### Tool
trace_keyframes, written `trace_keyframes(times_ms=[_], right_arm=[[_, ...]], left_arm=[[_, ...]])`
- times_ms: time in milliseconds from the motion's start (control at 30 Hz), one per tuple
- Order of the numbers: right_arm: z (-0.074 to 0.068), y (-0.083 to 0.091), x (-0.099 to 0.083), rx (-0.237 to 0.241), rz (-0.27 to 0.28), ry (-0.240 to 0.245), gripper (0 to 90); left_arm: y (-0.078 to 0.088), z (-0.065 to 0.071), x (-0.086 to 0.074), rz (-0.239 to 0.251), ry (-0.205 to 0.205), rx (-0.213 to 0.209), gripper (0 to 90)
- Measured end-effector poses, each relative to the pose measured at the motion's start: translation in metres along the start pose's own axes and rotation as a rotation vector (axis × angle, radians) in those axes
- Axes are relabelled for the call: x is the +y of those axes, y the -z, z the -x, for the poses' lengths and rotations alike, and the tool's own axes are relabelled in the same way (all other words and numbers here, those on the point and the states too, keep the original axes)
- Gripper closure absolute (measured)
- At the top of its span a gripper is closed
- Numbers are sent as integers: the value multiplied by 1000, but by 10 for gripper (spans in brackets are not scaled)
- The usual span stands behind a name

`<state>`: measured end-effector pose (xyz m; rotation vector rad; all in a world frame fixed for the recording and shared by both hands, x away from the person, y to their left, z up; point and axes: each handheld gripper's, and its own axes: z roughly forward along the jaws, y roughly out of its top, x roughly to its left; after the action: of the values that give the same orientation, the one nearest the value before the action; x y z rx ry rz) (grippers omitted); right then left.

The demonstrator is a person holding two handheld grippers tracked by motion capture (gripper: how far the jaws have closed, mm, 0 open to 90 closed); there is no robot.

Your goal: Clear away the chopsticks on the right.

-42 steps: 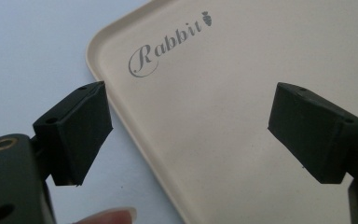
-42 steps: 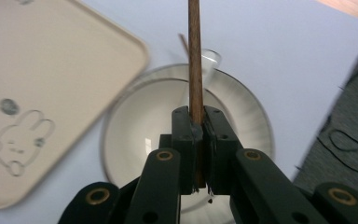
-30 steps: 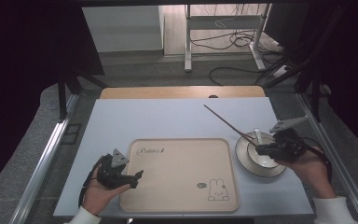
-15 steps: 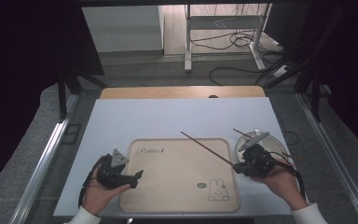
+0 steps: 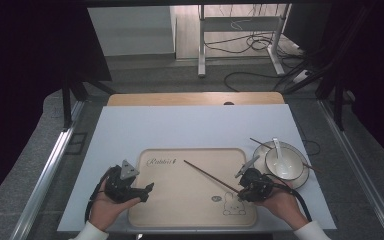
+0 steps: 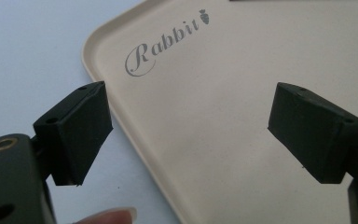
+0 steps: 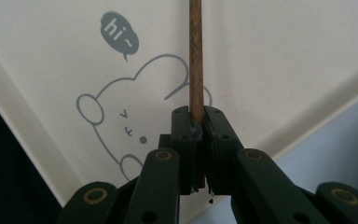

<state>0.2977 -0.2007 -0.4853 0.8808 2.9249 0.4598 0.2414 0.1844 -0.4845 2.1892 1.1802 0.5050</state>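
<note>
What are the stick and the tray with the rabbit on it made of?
The stick looks like wood: brown, with a fine lengthwise grain and a dull sheen. The tray seems to be matte beige plastic, smooth, with rounded moulded corners and grey printing, though the look alone cannot settle it.

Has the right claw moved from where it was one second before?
Yes. The right claw, shut on a chopstick, went from the bowl leftward onto the tray, near its rabbit drawing.

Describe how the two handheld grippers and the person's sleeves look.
Both the left gripper and right gripper are black, with blocky jaws on bolted links showing brass-coloured fasteners. Each carries a grey three-cornered plate; a black cable trails from each. The sleeves are white.
</note>
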Motion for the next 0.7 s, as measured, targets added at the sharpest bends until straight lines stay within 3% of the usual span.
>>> trace_keyframes(times_ms=[267,400,433,467,633,700], right_arm=[[-5,-7,4,-21,-29,41,816],[-12,-1,5,-57,-13,94,668],[-12,-1,5,-57,-13,94,668],[-13,11,6,-71,42,98,578],[2,49,3,-87,196,49,454],[7,58,0,-98,223,34,432]], left_arm=[[-1,1,0,-4,-1,-2,134],[0,0,-1,-1,3,1,134],[0,0,-1,-1,3,1,134],[0,0,0,0,3,0,134],[0,0,0,0,0,1,134],[0,0,0,1,1,1,134]])
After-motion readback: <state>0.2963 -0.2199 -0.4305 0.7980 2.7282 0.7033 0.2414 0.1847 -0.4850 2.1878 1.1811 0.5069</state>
